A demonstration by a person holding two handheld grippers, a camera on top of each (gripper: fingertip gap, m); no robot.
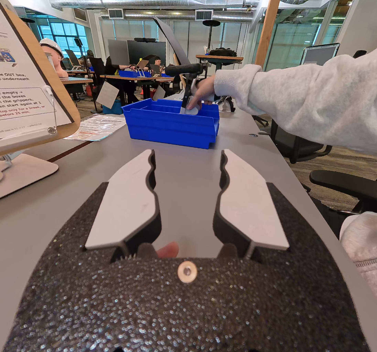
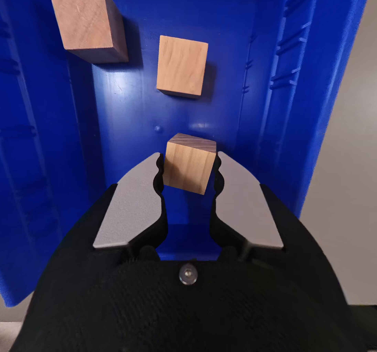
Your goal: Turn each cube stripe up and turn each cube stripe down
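In the right wrist view we see our right gripper (image 2: 189, 156) reaching down into the blue bin (image 2: 289, 97), its fingers (image 2: 140, 195) closed around a small pale wooden cube (image 2: 188, 169) that sits tilted between the fingertips, one darker, striped-looking face turned toward the far side. Whether this cube still touches the bin floor we cannot tell. Beyond it, lying flat on the bin floor and apart from it, is a second pale cube (image 2: 181, 67), and farther off to the left a larger, browner cube (image 2: 85, 20); no stripe shows on the faces they turn to us. In the left wrist view our left gripper (image 1: 187, 152) hangs low over the grey surface (image 1: 183, 179) with its fingers (image 1: 130, 195) spread wide and nothing between them. Ahead of it on the surface stands the same blue bin (image 1: 171, 130), with the right gripper (image 1: 188, 110) dipped into it, held by a hand (image 1: 201, 95) in a light grey sleeve (image 1: 295, 97). To the left stands a wooden-backed instruction board (image 1: 30, 97), with a clear-sleeved sheet (image 1: 98, 126) lying beside the bin.
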